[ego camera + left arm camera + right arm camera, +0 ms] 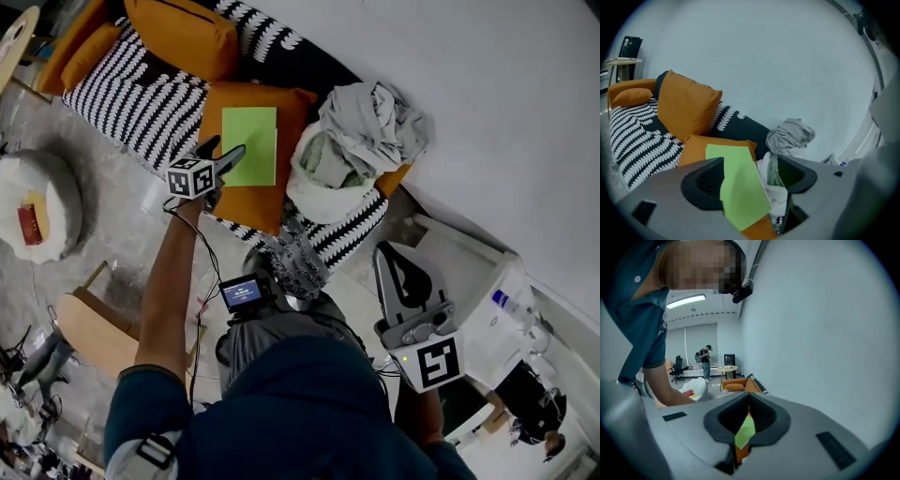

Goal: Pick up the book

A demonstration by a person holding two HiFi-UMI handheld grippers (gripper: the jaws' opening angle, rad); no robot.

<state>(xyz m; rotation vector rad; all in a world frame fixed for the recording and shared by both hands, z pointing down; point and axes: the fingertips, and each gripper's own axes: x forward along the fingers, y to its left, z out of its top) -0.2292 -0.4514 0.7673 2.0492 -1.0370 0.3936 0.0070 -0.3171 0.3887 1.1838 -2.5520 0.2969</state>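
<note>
Round seat: a white, padded round seat (37,202) stands on the floor at the far left, well apart from the sofa, with a small red object (30,223) on top near its left edge.
Sofa: a sofa with a black-and-white patterned cover (131,103) stands against the plain white wall (469,94). A plump orange cushion (183,36) leans at its back.
Left gripper: the left gripper (223,152) is held out over the sofa, pointing somewhat downward. Its jaws stand wide apart and grip nothing. Its own view shows the book in the gap between them with neither pad pressing on it. In the head view one jaw tip overlaps the book's left edge.
Book: a thin, flat book with a plain light-green cover (251,145) lies face up on a flat orange seat cushion (258,206), toward that cushion's far edge and clear of its near corners.
Clothes: a crumpled heap of grey and white cloth (361,141) sits just beside the cushion's right edge.
Right gripper: the right gripper (394,262) is held back near the person's body, well apart from the book. Its jaws are drawn together and empty.
</note>
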